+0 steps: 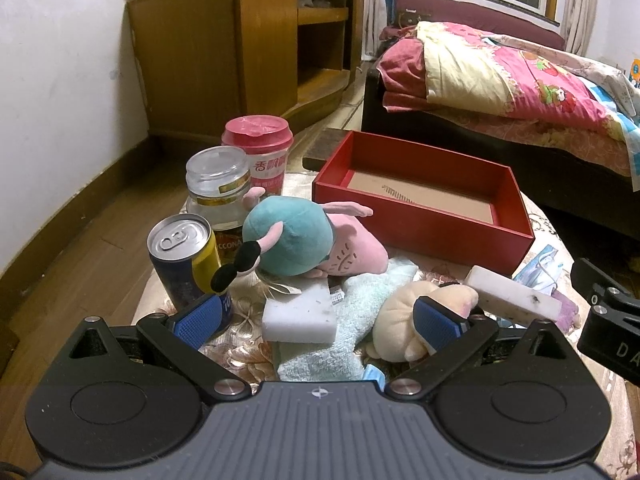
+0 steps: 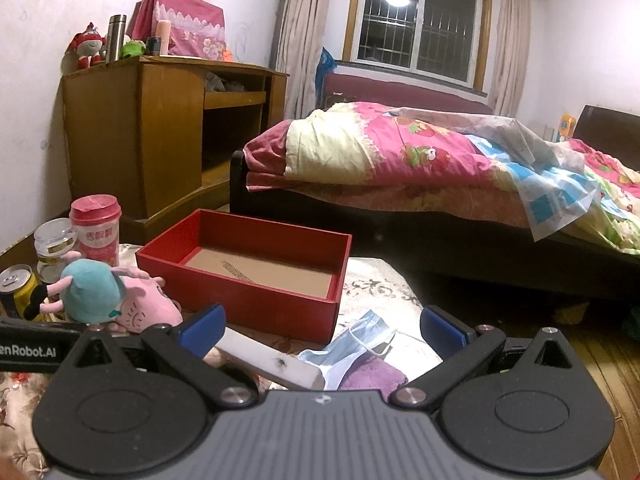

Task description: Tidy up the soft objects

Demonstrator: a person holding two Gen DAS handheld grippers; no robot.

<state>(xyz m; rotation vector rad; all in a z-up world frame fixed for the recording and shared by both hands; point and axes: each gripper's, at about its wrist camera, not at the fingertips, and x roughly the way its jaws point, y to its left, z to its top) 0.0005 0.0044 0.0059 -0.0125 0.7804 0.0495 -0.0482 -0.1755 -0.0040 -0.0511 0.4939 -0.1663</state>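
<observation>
Left claw: spread wide, empty, over white sponge and mint towel.
Right claw: spread wide, empty, above blue face mask.
Red box: empty, mid worktop.
Left view only: cream plush.
Right view only: purple cloth.

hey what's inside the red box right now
Nothing soft yet: the red box shows only its brown cardboard floor with a small dark comb-like mark. The near inside corner is hidden by its front wall.
</observation>
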